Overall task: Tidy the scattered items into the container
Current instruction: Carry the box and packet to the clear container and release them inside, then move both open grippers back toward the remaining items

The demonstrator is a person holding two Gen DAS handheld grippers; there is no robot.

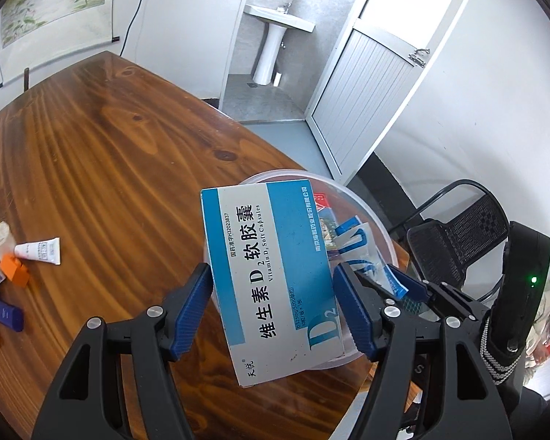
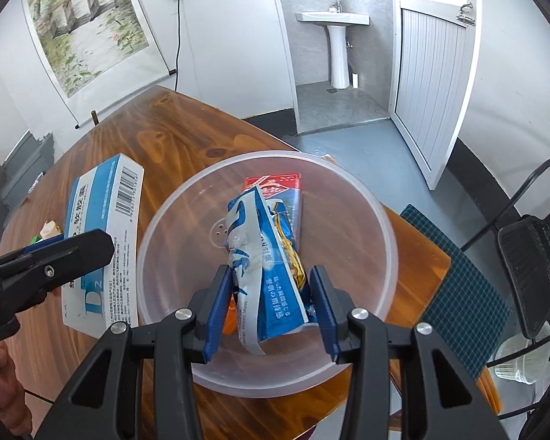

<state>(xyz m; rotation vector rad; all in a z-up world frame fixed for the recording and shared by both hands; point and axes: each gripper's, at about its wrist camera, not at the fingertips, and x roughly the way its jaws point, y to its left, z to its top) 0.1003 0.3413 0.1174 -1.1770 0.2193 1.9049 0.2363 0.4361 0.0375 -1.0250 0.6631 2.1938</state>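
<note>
holding two items at the clear bowl [image 2: 366, 212] on the wooden table [image 1: 91, 146].
left gripper [image 1: 271, 311] pinches the vitamin d box [image 1: 271, 275] just beside the rim; right gripper [image 2: 271, 297] seems clamped on a blue sachet [image 2: 260, 249] over the bowl.

Varnished wooden table [image 2: 187, 135] is showing glossy grain; translucent, smooth plastic bowl [image 2: 348, 198] is looking faintly frosted. Cardboard vitamin box [image 1: 271, 275] is presenting a slightly glossy printed face. Crinkled plastic-film packet [image 2: 264, 253] is glinting. Ribbed blue pads [image 1: 190, 311] are sitting on matt black plastic with bright metal screws.
</note>
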